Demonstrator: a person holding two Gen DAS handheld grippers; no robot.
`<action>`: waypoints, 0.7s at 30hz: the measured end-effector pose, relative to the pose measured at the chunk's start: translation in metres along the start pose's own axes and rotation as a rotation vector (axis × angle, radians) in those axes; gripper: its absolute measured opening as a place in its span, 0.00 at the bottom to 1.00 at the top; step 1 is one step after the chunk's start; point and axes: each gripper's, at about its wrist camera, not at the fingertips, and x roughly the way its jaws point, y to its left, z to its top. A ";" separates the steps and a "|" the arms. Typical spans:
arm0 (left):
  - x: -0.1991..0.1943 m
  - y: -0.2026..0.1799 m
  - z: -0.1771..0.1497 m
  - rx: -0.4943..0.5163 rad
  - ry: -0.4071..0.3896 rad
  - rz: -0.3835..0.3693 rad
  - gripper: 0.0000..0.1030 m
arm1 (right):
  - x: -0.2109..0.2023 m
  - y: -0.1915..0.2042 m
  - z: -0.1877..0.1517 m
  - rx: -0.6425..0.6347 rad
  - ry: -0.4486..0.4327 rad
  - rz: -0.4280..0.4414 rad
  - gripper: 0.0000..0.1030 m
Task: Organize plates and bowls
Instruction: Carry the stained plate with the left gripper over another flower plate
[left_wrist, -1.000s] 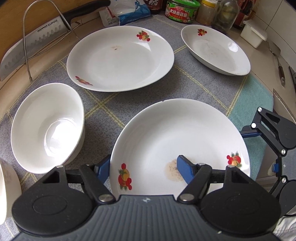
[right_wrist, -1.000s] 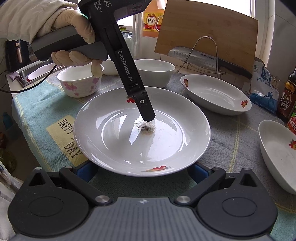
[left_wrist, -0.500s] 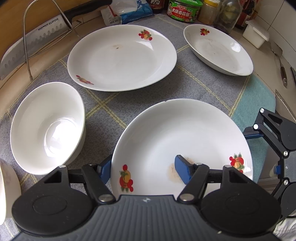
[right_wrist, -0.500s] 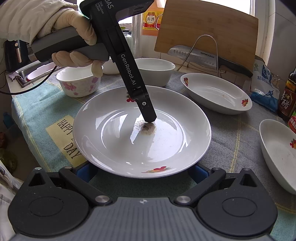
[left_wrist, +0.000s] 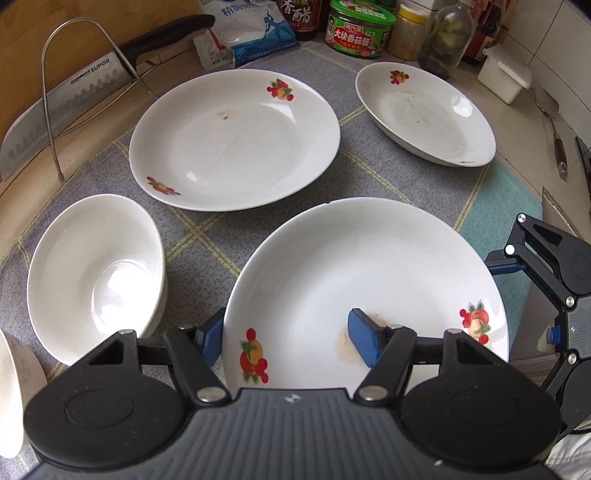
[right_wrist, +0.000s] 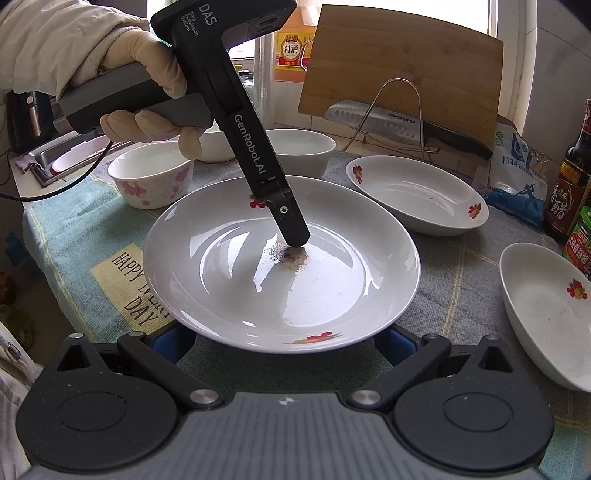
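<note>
Our left claw (left_wrist: 288, 338) has been closing on the near plate (left_wrist: 369, 280), low in the frame, and now pinches its rim. Our right claw (right_wrist: 282, 341) stands open around the plate's other edge. We should lift slowly and keep it flat.

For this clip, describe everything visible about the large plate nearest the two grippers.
The large plate is round, shallow, glossy white, seemingly ceramic, with small red fruit prints near its rim and a tiny notch on one edge. A brownish, speckled residue patch sits near its centre. It lies on the grey checked cloth. The left hand-held gripper straddles its rim, one pad inside beside the residue, one outside; its jaws have just been closing. The right hand-held gripper is open at the opposite rim.
</note>
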 end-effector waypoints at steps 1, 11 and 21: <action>-0.001 -0.001 0.002 0.003 -0.003 0.000 0.65 | -0.001 -0.001 0.000 -0.001 -0.002 -0.002 1.00; -0.007 -0.017 0.033 0.040 -0.034 0.001 0.65 | -0.019 -0.028 0.005 0.011 -0.022 -0.035 1.00; 0.003 -0.040 0.078 0.084 -0.056 -0.004 0.65 | -0.032 -0.061 -0.003 0.039 -0.042 -0.076 1.00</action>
